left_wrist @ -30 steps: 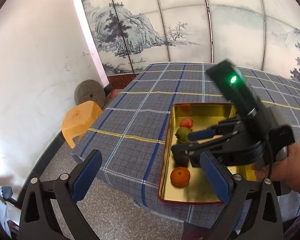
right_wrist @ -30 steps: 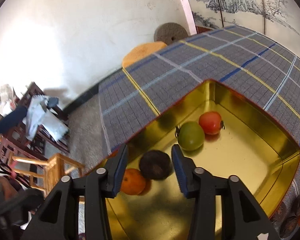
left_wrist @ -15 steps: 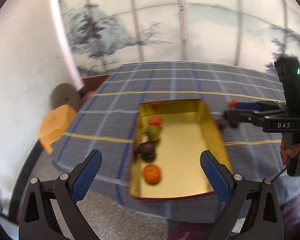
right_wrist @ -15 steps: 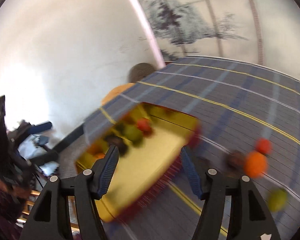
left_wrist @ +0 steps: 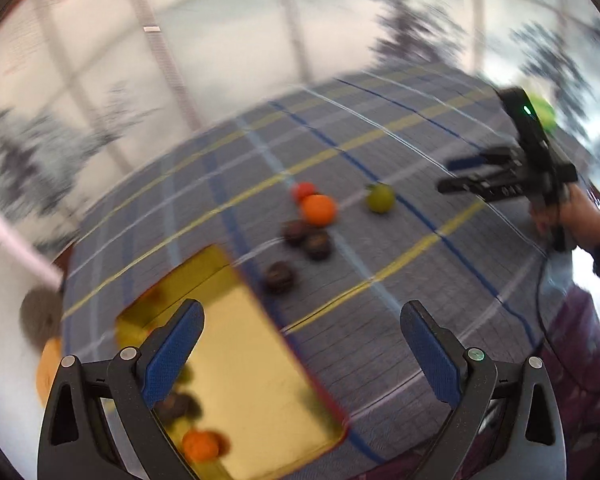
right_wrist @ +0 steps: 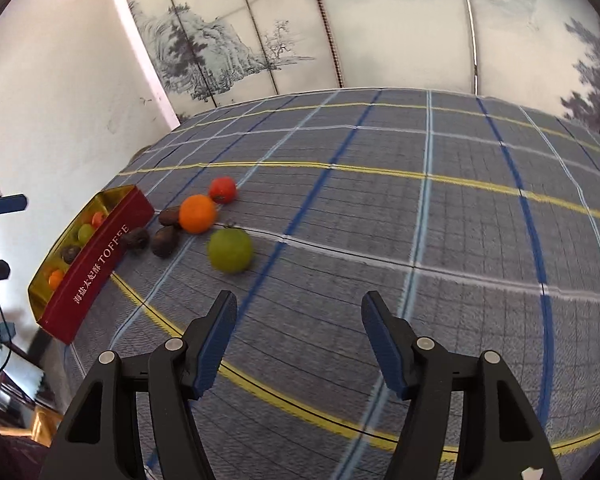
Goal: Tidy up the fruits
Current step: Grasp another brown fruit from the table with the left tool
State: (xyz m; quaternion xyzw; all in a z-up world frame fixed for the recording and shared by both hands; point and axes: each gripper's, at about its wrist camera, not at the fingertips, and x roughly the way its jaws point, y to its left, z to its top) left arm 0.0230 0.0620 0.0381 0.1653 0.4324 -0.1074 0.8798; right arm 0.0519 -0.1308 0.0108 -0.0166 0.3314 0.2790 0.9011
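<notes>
1. On the plaid tablecloth [right_wrist: 420, 216], left to right in the right wrist view: the red toffee tin [right_wrist: 96, 264], three dark brown fruits [right_wrist: 164, 240] just beside its long wall, an orange [right_wrist: 197, 213], a red tomato [right_wrist: 222, 189] behind it, a green tomato [right_wrist: 230, 250] nearest the camera.
2. Left gripper [left_wrist: 300, 356]: jaws released, nothing between them, hanging over the tin's right edge.
3. Right gripper [right_wrist: 298, 336]: jaws have just been opening, now parted and empty over bare cloth, short of the green tomato.
4. Step in hand, as judged: pick the next loose fruit. The green tomato sits apart from the cluster, so it looks the cleanest target. Straddle it at its widest part and close gently; round fruit may roll.
5. Tin contents, one row along the far wall: small orange fruit [right_wrist: 56, 278], dark fruit [right_wrist: 71, 253], green fruit [right_wrist: 85, 232], red fruit [right_wrist: 98, 219]. The rest of the gold floor [left_wrist: 244, 360] is bare.
</notes>
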